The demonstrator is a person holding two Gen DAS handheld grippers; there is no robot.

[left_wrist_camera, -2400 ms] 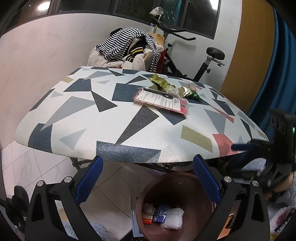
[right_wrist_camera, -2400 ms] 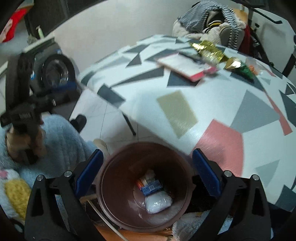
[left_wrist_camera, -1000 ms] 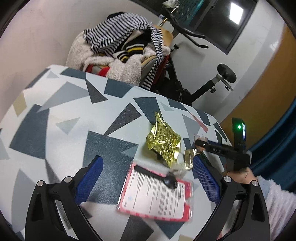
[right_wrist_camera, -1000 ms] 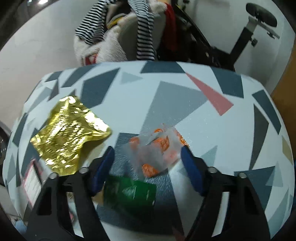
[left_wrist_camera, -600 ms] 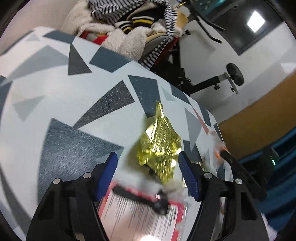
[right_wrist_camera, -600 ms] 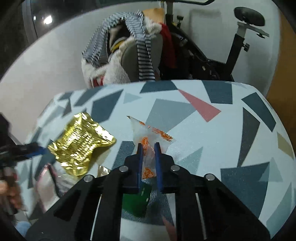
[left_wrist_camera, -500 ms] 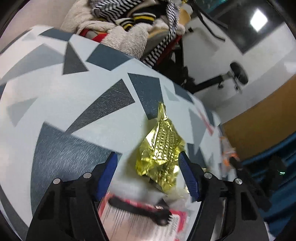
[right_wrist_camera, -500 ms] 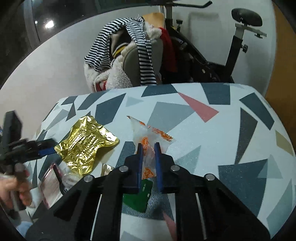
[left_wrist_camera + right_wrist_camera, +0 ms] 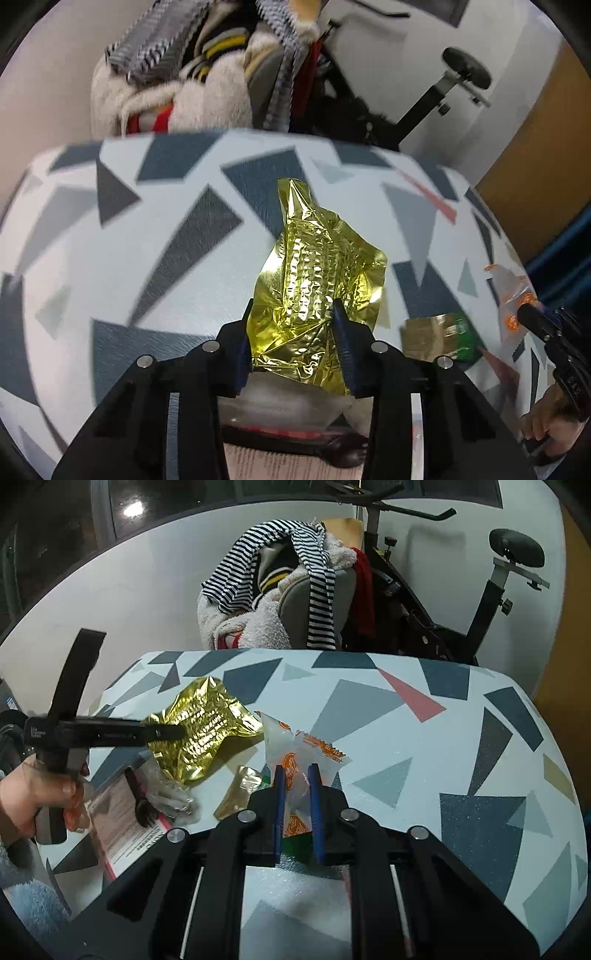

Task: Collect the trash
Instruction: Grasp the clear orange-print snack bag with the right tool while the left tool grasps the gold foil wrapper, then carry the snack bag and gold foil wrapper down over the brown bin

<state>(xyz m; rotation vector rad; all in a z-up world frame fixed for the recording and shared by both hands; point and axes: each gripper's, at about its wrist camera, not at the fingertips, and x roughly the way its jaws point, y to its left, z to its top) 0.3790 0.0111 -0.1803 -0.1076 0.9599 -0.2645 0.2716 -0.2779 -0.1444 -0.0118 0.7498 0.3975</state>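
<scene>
Left wrist view: left gripper [image 9: 291, 314] jaws closing around gold foil wrapper [image 9: 317, 280] lying on patterned table [image 9: 110, 266]. Right gripper [image 9: 295, 771] clamped on clear orange-print wrapper [image 9: 295, 753]. Risk: slick crumpled foil may slide out if pinched only at its edge.

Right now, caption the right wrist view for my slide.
Right gripper pinches a clear orange-printed wrapper above the patterned table.

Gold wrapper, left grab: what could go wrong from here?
1. Left gripper is closing on the gold wrapper; the crinkled foil may slip out.
2. The clear bag lies against the wrapper's near edge and could get dragged.
3. Right gripper pinches only the orange-print wrapper at one end; it may slip.
</scene>
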